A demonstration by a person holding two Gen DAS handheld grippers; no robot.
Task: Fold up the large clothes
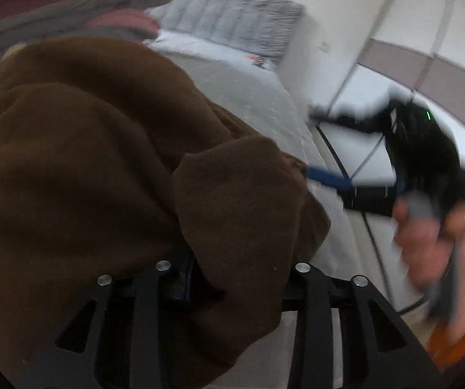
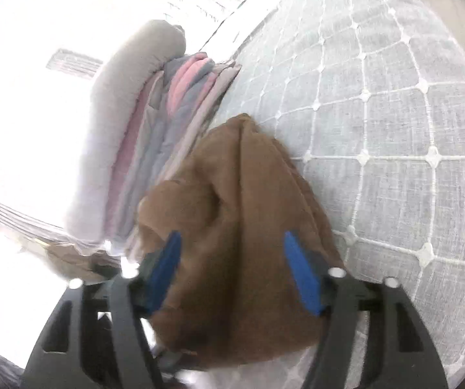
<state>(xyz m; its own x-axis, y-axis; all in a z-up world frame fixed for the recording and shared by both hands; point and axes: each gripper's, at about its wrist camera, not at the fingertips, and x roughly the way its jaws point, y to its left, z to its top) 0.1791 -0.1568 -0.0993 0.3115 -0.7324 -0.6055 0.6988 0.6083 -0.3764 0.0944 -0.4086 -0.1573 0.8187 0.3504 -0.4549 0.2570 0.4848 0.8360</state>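
Observation:
A brown fleece garment (image 1: 102,149) lies heaped on the bed and fills the left wrist view. A fold of it is bunched between the jaws of my left gripper (image 1: 229,259), which looks shut on it; the cloth hides the fingertips. In the right wrist view the same garment (image 2: 239,201) lies in a crumpled mound under my right gripper (image 2: 232,259). Its blue fingers (image 2: 164,269) stand wide apart, and the pads do not press on the cloth. From the left wrist view the right gripper is a dark blur in a person's hand (image 1: 427,236), just beyond the garment's right edge.
The bedspread (image 2: 378,129) is grey with a white grid pattern. A stack of folded pink and grey quilts (image 2: 154,136) sits right behind the garment. A grey padded headboard (image 1: 242,9) and a wardrobe door (image 1: 427,48) stand past the bed's edge.

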